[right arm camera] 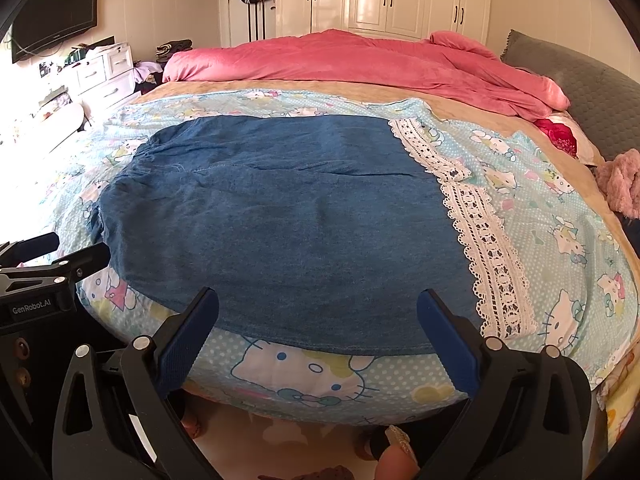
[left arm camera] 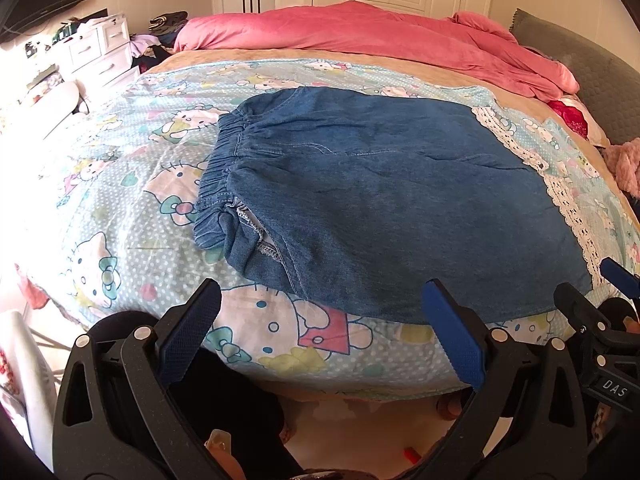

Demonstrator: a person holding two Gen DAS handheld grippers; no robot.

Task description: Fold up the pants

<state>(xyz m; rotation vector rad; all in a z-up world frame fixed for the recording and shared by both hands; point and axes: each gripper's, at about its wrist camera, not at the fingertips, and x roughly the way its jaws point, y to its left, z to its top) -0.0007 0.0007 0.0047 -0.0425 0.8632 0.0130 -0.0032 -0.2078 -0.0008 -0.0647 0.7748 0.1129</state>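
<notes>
Blue denim pants (left arm camera: pixel 380 196) lie folded flat on the cartoon-print sheet (left arm camera: pixel 120 184), elastic waistband (left arm camera: pixel 224 168) at the left. In the right wrist view the pants (right arm camera: pixel 280 224) fill the middle of the bed. My left gripper (left arm camera: pixel 320 304) hovers open just off the pants' near edge, nothing between its fingers. Over the same near edge, my right gripper (right arm camera: pixel 318 308) is also open and empty. Each gripper shows at the side of the other's view: the right gripper (left arm camera: pixel 600 288) at the far right, the left gripper (right arm camera: pixel 72 252) at the far left.
A pink duvet (left arm camera: pixel 360 36) is bunched at the back of the bed, with a grey headboard (left arm camera: pixel 592 76) at right. A white lace strip (right arm camera: pixel 480 240) lies right of the pants. White drawers (left arm camera: pixel 100 48) and a wall TV (right arm camera: pixel 56 16) stand at left.
</notes>
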